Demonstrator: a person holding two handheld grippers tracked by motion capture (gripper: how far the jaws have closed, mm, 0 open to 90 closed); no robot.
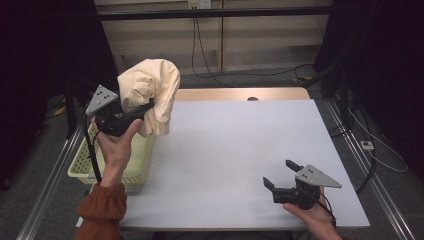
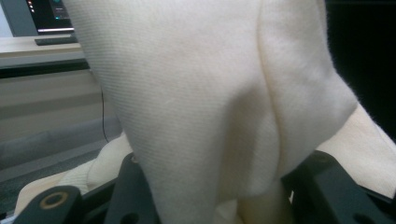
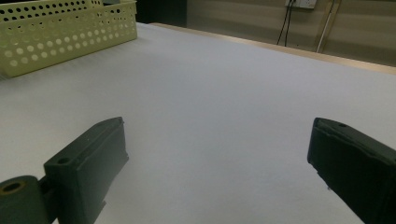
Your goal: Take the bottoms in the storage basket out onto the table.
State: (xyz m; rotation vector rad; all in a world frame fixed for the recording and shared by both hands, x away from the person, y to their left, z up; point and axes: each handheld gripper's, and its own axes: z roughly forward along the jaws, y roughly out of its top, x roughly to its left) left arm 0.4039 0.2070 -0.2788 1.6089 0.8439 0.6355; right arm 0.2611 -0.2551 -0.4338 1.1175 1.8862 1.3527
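Observation:
My left gripper [image 1: 148,106] is raised over the table's left edge, shut on a bunched cream cloth [image 1: 150,87]. The cloth hangs in folds above the yellow perforated basket [image 1: 80,169]. In the left gripper view the cream cloth [image 2: 196,93] bulges up between the two black jaws of the left gripper [image 2: 219,186] and hides most of what lies behind. My right gripper [image 1: 279,173] rests low near the front right of the white table [image 1: 240,145]; its jaws are open with nothing between them. The right gripper view has the right gripper [image 3: 219,154] facing bare tabletop.
The yellow basket [image 3: 70,32] stands at the table's left edge, partly over the side. A wooden strip [image 1: 240,94] runs along the table's far edge. Cables [image 1: 210,65] lie on the floor beyond, and metal rails [image 1: 50,175] flank the table.

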